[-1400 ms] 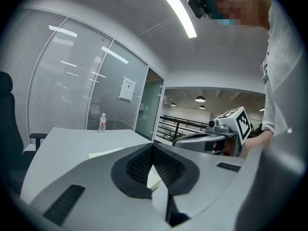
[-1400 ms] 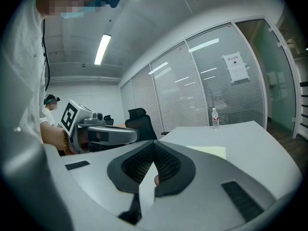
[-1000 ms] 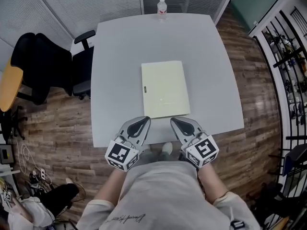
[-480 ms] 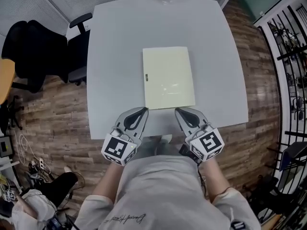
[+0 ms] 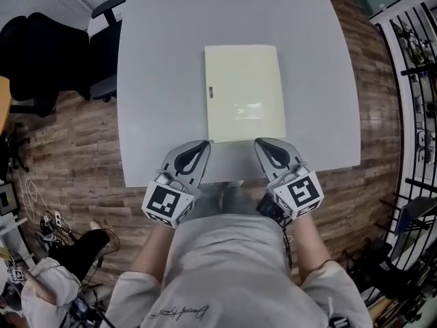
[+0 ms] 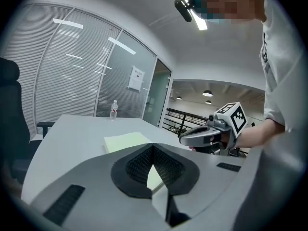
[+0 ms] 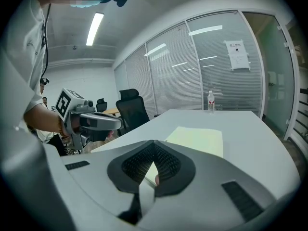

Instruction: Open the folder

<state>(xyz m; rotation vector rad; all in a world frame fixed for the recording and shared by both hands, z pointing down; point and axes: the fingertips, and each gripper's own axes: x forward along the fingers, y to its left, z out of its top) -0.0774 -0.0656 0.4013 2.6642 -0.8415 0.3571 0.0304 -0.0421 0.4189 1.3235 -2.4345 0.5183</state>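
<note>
Folder [image 5: 244, 92] lies shut and flat mid-table [image 5: 157, 80], its near edge at 12 o'clock of my two grippers. Left gripper [image 5: 202, 145] and right gripper [image 5: 263, 144] both have jaws together w/ nothing in them. Small tab [image 5: 212, 91] on the 9 o'clock edge says spine's prob there, so I'd take the right gripper to the 3 o'clock edge, part the jaws, catch the top cover only — left gripper pins the spine side vs sliding.
</note>
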